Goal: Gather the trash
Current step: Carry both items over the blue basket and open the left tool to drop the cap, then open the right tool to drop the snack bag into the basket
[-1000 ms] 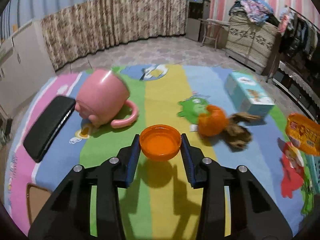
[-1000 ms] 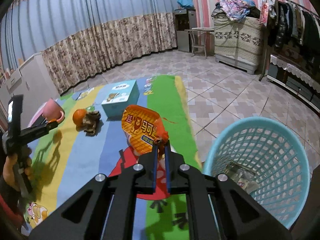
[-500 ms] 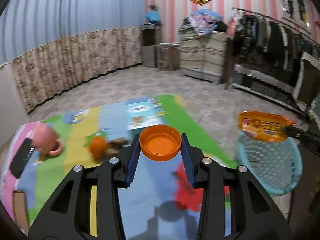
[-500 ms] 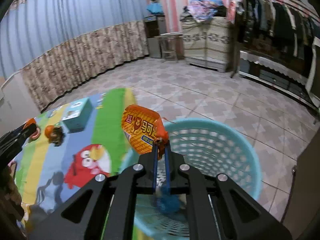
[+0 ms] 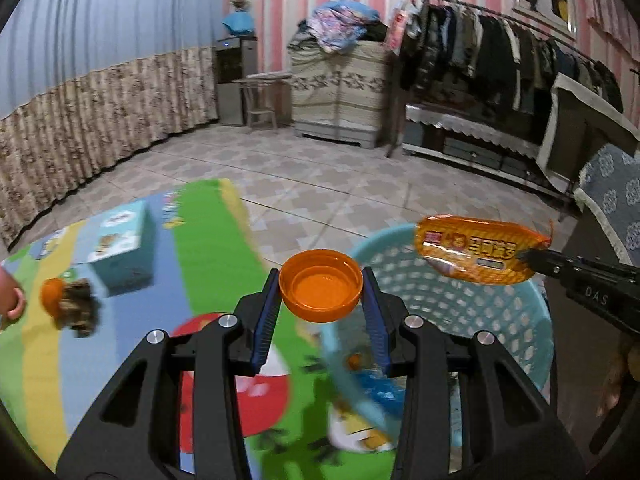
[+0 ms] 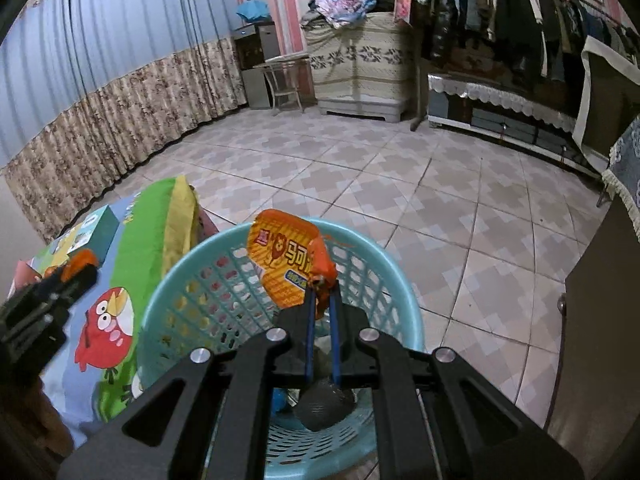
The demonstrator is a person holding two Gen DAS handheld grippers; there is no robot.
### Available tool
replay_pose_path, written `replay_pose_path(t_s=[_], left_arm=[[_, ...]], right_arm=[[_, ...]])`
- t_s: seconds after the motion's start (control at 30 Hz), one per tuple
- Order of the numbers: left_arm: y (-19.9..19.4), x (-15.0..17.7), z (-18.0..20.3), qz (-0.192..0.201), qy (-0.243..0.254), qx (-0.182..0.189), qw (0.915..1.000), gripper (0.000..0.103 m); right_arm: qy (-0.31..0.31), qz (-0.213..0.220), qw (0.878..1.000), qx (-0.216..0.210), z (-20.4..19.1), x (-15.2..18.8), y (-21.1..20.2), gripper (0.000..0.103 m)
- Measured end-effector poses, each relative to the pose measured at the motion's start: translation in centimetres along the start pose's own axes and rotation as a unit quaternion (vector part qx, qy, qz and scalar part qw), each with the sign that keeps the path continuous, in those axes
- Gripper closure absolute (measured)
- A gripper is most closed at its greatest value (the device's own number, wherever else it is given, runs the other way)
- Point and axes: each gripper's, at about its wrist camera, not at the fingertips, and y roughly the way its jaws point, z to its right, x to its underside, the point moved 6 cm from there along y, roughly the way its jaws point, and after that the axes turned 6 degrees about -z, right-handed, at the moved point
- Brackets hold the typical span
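Left wrist view, left to right: orange round fruit with a brown crumpled scrap (image 5: 70, 306) lies on the colourful cartoon play mat (image 5: 208, 240) at 9 o'clock. Light blue cardboard box (image 5: 120, 240) sits just beyond it, at 10 o'clock. Left claw (image 5: 321, 296) is clamped on a shallow orange plastic cap (image 5: 321, 286), open side up, pads on both sides of its rim. Cap hangs over the near left rim of the round light blue plastic lattice basket (image 5: 460, 312), which stands on the floor at the mat's edge.

At 3 o'clock, right claw (image 5: 528, 258) is clenched on the corner of an orange foil snack wrapper (image 5: 476, 250), held above the basket.

Right wrist view: wrapper (image 6: 286, 258) sticks up from the clenched blue pads, above the basket opening (image 6: 192, 280). Some trash already lies at the basket bottom, blurred. Left claw (image 6: 76, 270) with the cap shows at 9 o'clock.
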Motion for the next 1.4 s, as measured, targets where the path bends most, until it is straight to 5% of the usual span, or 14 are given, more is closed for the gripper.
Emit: replay_pose_path(t_s=[0.37,0.47,0.73,1.4], left_arm=[[3.0,-0.4,3.8,-0.017,0.019,0.005,0.9997,0.064],[3.0,-0.6,3.6,-0.021,0.021,0.001,0.9996,0.051],[1.3,-1.3,1.4,-0.005,0.023,-0.050,0.9985,0.025],[-4.4,-0.7,-7.2,0.018,-0.027,-0.104,0.9940,0.015]], right_arm=[[0.012,-0.008,1.000,-0.008,1.2,0.3,0.8,0.096],[0.012,-0.009,1.000,-0.008,1.3,0.4,0.8,0.096],[0.003,-0.014,1.000,-0.007,1.2,0.8,1.1,0.096],[-0.051,-0.049,0.997,-0.015,-3.5,1.1,3.2,0.096]])
